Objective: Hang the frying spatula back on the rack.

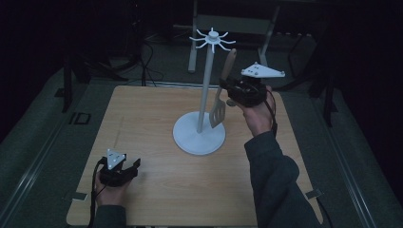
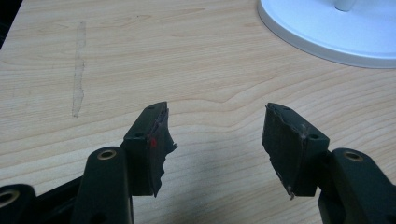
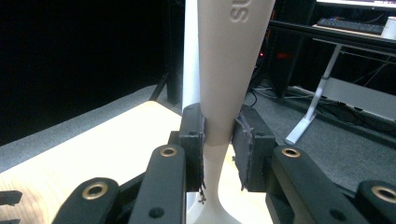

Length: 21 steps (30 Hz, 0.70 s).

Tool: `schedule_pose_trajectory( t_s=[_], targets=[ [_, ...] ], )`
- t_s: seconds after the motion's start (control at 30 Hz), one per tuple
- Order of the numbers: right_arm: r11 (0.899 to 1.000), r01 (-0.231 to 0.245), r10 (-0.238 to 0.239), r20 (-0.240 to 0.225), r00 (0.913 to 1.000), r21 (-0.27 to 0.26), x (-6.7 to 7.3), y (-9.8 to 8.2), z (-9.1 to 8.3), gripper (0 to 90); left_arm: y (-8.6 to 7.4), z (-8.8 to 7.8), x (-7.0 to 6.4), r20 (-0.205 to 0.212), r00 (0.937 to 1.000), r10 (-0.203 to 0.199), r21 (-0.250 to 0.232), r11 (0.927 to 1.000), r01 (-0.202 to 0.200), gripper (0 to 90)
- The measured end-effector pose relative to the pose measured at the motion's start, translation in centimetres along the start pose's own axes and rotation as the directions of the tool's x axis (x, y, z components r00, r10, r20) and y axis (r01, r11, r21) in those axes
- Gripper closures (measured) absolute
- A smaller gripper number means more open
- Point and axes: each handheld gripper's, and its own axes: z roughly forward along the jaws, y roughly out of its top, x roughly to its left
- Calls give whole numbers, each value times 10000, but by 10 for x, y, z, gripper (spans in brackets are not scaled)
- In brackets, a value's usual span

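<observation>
Beside the pole [image 1: 205,85] of the white rack [image 1: 199,135], a spatula [image 1: 221,97] is held clear of the table [image 1: 157,190], roughly upright with a slight tilt. Its slotted blade points down, near the rack's round base; its pale handle points up toward the hook ring [image 1: 212,39] at the pole top. From the high view, the blade hangs just right of the pole; contact between them cannot be determined.

The right gripper [image 1: 231,90] pinches the spatula at the narrow neck of the handle. The right gripper view confirms this: both black jaws press against the handle [image 3: 229,70] from either side, with the pole [image 3: 191,56] directly behind it. The right hand [image 1: 256,114] is raised above the far right part of the table.

The left gripper [image 1: 135,165] rests low over the near left part of the table, well apart from the rack. Its jaws are spread wide with bare wood between them. The left gripper view shows the edge of the rack base [image 2: 322,37] ahead of the jaws.
</observation>
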Motion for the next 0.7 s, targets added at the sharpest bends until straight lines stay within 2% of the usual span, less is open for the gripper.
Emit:
schedule_pose_trajectory(
  t_s=[0.7],
  targets=[
    [9991,40,-38,-53,10000,426,-1,10,10,744,0,-1,1,-10,10000,-34,-40,10000,34,413]
  ],
)
